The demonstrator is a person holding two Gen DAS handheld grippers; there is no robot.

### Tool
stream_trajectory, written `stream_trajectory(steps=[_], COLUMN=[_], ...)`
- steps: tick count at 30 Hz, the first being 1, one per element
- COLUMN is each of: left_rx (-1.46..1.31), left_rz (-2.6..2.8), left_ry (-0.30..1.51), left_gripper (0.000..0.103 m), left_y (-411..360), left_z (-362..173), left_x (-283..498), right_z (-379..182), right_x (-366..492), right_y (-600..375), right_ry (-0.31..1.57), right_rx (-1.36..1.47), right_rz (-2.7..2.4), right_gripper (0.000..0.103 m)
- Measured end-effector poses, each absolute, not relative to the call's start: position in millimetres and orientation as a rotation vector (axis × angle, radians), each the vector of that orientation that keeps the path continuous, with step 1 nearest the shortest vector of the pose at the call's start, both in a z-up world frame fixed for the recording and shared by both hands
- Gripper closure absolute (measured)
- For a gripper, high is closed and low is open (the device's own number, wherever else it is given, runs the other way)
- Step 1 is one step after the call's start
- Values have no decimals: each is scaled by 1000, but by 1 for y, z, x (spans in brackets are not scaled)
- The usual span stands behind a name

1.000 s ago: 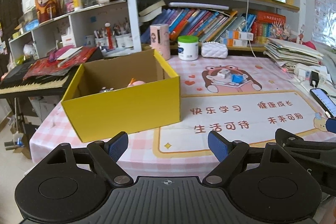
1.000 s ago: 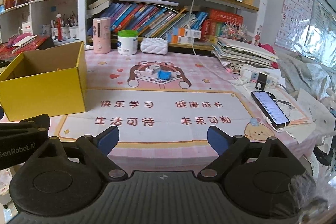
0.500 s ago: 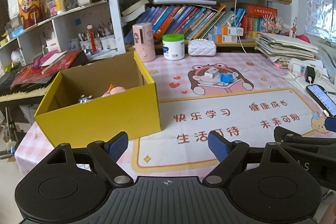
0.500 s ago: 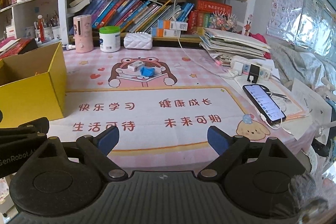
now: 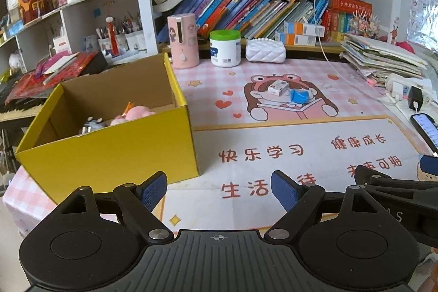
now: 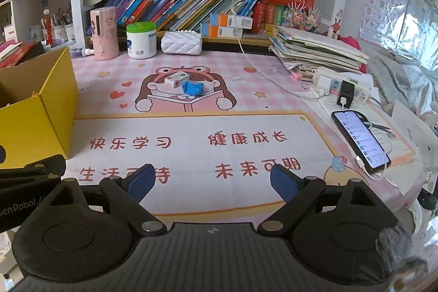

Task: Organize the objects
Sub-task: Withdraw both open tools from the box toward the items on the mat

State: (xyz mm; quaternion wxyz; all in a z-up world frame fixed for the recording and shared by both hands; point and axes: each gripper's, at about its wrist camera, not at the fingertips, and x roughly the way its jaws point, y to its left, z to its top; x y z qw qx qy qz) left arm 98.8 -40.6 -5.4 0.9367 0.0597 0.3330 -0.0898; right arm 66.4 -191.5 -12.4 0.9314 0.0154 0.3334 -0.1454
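Both tongs standing wide, gripping nothing: left tongs (image 5: 219, 189), right tongs (image 6: 212, 181). Small white box (image 6: 176, 78) and blue object (image 6: 193, 87) touching, sitting frame centre on the worktop (image 6: 246, 100). Yellow box (image 5: 109, 149) sitting left, holding a pink toy (image 5: 134, 114).

A lit phone (image 6: 360, 142) lies plugged in near stacked papers (image 6: 314, 51), below crowded bookshelves (image 6: 191, 4).

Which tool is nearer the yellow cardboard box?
Left. The left tool hangs open just in front of the yellow cardboard box; the right tool, also open, is further right, over the printed mat.
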Motion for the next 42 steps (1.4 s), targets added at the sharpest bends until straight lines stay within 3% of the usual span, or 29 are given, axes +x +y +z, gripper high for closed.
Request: stream_trajectory(steps=[34, 42], left_rx=[38, 36], left_rz=[-62, -108], left_ry=[745, 744], left_gripper=[19, 19], left_y=[-103, -126], left_z=[-11, -12], left_x=[211, 231], right_z=[-16, -34], right_x=[206, 250], right_y=[-260, -290], right_ry=[716, 716], right_rx=[-12, 7], right_rz=[-151, -47], right_gripper=[12, 22])
